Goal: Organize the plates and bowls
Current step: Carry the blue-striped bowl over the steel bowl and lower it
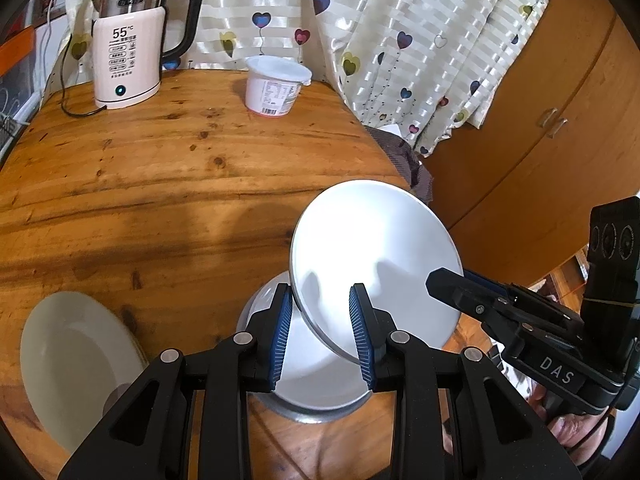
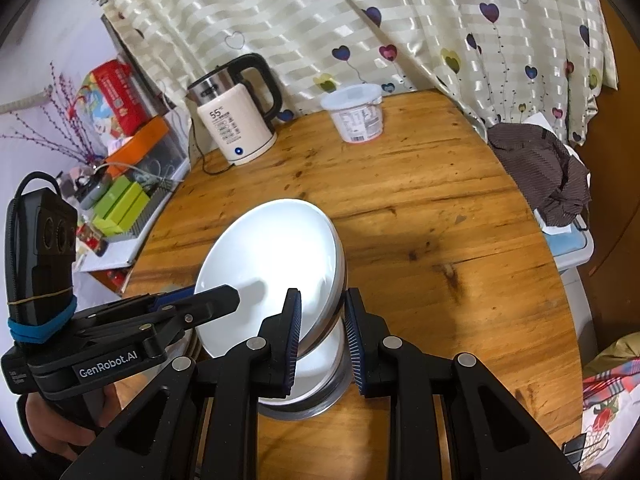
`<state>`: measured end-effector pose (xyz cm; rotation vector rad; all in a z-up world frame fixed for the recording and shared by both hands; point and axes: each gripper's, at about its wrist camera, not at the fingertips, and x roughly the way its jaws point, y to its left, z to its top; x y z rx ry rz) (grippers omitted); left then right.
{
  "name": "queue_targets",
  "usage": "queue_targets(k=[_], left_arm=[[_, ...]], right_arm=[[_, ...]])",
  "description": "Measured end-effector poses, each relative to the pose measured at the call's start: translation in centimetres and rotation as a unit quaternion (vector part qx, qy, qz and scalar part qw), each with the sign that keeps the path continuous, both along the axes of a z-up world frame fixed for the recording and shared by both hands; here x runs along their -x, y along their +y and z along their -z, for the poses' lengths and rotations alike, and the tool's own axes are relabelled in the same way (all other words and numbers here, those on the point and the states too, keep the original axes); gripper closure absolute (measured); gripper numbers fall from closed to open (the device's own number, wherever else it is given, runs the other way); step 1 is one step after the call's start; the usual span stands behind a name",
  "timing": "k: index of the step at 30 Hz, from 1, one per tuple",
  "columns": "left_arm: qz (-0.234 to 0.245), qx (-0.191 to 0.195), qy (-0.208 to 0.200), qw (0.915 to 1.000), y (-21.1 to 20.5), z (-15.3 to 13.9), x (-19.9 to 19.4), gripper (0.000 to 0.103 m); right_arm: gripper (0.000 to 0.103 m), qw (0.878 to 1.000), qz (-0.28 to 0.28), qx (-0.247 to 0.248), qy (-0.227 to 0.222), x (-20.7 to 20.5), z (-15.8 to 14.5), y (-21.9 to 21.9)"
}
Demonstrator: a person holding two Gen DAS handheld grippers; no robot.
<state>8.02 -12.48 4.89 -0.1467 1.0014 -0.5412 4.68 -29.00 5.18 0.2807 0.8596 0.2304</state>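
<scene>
A white bowl with a steel outer wall is held tilted above a second white bowl that rests on the round wooden table. My left gripper has its fingers astride the tilted bowl's near rim. My right gripper straddles the opposite rim of the same bowl; the lower bowl sits beneath it. A cream plate lies at the table's front left.
A white electric kettle with its cord stands at the back left, a lidded white tub at the back. A curtain hangs behind. A brown cloth lies on a box beside the table's right edge.
</scene>
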Motion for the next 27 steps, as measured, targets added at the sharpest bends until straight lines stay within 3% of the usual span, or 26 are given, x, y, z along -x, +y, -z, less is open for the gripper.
queue_targets(k=[27], left_arm=[[-0.01,-0.022,0.041,0.9989,1.3,3.1,1.5,0.072]], right_arm=[[0.081,0.998,-0.02,-0.021,0.059,0.4,3.8,1.1]])
